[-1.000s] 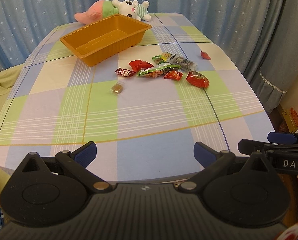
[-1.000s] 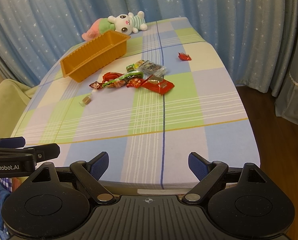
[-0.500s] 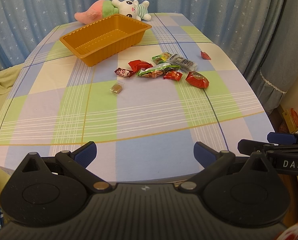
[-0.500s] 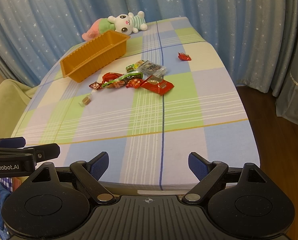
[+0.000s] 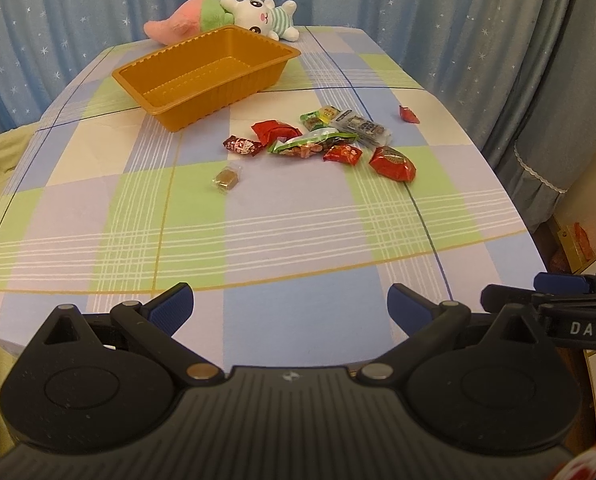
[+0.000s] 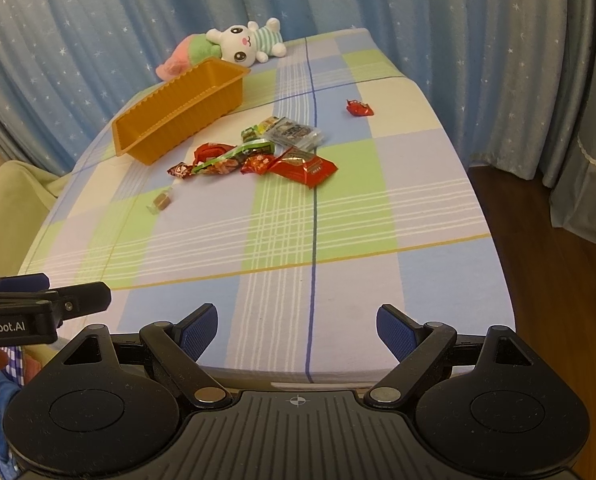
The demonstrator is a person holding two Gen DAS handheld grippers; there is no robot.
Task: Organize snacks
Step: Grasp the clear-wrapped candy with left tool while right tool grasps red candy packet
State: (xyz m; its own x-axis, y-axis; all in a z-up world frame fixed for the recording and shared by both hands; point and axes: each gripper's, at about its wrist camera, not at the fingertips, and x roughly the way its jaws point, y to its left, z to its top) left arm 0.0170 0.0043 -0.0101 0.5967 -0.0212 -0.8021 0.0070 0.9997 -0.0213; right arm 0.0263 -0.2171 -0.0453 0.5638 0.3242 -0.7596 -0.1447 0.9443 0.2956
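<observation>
Viewing: we see both grippers at the worktop's (image 5: pixel 298 240) near edge
Left gripper (image 5: pixel 291 305): fingers wide, holding nothing
Right gripper (image 6: pixel 297 325): fingers wide, holding nothing
Snacks (image 5: pixel 322 142): mid-worktop, beside the orange tray (image 5: pixel 206 76)

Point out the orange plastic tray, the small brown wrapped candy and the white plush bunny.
Orange plastic tray (image 5: pixel 166 112): left wrist view, near wall.
Small brown wrapped candy (image 5: pixel 226 178): left wrist view, its middle.
White plush bunny (image 6: pixel 240 42): right wrist view, face.
</observation>
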